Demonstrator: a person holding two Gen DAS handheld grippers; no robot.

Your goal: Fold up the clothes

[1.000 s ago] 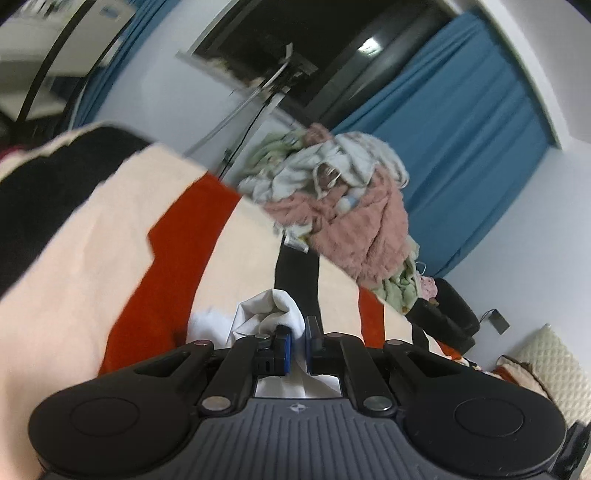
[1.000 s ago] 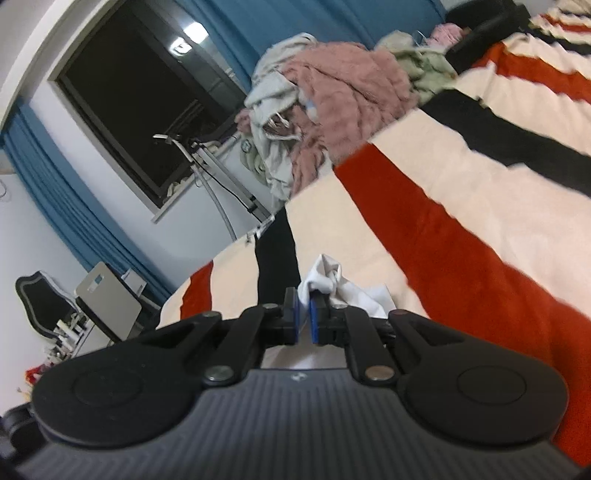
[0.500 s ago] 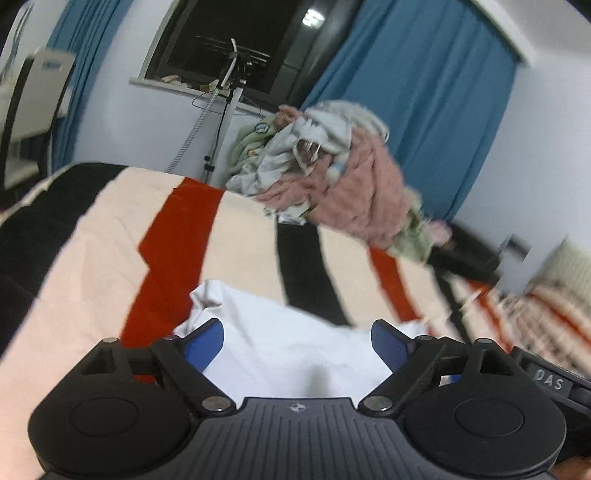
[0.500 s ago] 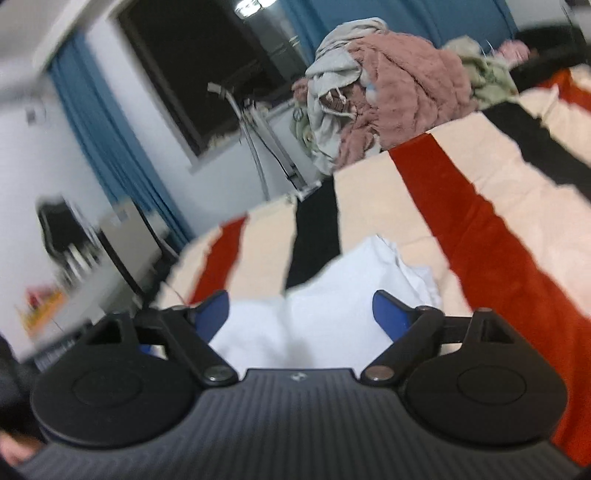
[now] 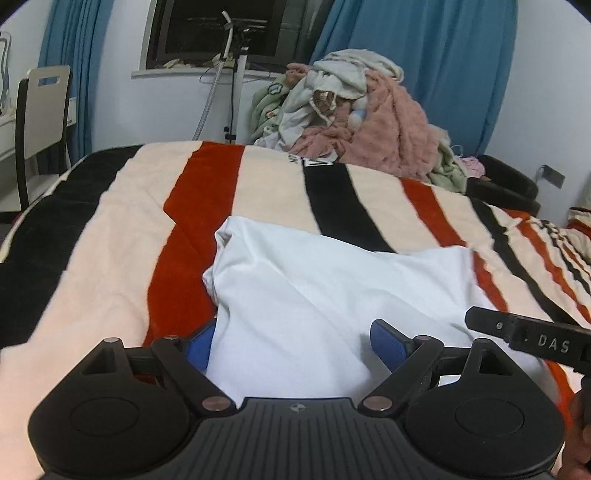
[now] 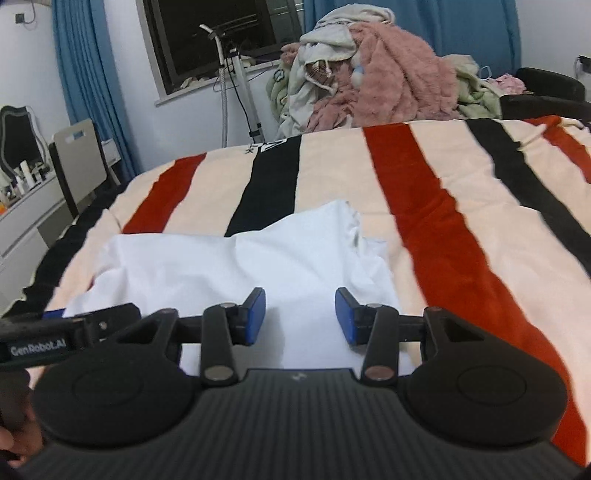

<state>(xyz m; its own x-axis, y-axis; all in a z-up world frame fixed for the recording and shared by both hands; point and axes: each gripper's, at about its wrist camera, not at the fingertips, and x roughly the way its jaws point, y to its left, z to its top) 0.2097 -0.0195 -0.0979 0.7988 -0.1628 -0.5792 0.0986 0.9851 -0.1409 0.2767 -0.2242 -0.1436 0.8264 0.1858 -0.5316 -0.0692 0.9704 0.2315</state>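
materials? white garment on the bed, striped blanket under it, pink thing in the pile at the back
White garment: looks like thin, smooth matte knit, probably cotton; it drapes in soft creases.
Striped blanket: looks like plush fleece; matte, fuzzy nap, soft stripe edges.
Pink throw: likely shaggy fleece or faux fur; long, clumped pile. Fibre content can't be told.

Beyond your striped blanket (image 5: 140, 236), a heap of laundry (image 5: 354, 122) rises far right, blue curtains (image 5: 436, 62) flank a dark window (image 5: 221, 29), and a chair (image 5: 40, 122) stands far left.
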